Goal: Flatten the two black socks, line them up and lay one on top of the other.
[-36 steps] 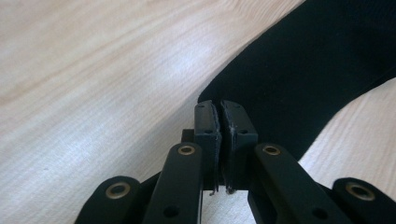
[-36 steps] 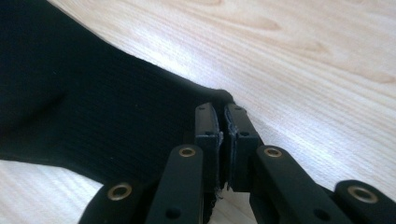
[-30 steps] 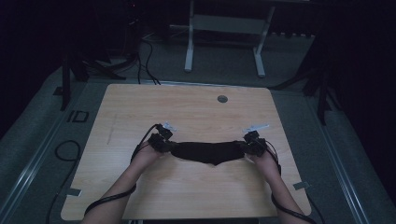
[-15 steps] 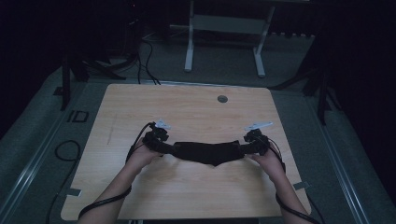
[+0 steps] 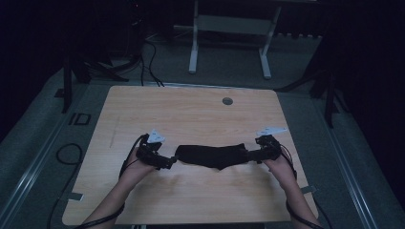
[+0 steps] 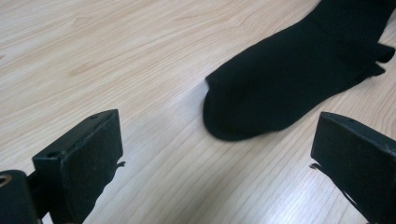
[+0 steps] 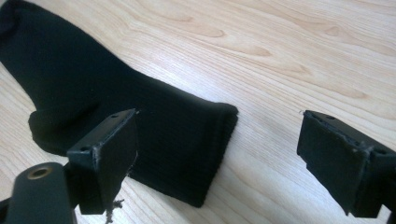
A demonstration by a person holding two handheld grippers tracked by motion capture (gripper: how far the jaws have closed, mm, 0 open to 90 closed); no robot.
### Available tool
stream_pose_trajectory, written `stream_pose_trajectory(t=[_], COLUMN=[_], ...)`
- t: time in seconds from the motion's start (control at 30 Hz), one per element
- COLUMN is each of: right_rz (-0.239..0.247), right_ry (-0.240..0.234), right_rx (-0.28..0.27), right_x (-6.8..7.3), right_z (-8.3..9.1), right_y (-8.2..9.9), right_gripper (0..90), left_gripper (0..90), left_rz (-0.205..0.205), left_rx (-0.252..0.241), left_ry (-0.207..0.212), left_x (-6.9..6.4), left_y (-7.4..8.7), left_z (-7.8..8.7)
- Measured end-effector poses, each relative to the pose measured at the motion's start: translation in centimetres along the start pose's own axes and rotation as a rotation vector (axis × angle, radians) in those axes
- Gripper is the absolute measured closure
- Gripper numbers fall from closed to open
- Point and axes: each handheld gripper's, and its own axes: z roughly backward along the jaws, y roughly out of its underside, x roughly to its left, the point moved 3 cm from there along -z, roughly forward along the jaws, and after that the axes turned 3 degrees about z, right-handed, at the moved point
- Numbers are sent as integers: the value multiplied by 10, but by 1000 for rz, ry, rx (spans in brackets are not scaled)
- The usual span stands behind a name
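Light wooden table (image 5: 191, 119) stands in a dim room, a metal frame (image 5: 229, 28) on the floor beyond it. Black sock (image 5: 212, 155) lies flat near the person's edge, stretched crosswise. Left gripper (image 5: 168, 162) sits just off the sock's toe end, forearm angled inward; its jaws have just been opening and stand wide, nothing between them. Right gripper (image 5: 248, 153) sits at the cuff end, wrist bent inward; its jaws have likewise just been opening, cuff (image 7: 205, 140) lying loose between them, unpressed.
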Motion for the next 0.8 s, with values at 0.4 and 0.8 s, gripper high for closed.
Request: stream_pose_trajectory(t=[0.4,0.8], right_rz=[-18,-12], right_ry=[-10,38], right_rx=[-33,35], right_x=[-10,-20], right_z=[16,32], right_y=[19,57], right_gripper=[131,137], left_gripper=[25,25], left_rz=[59,99], left_rx=[20,-2], left_ry=[8,-20], left_x=[4,5], left_y=[35,72], left_z=[11,37])
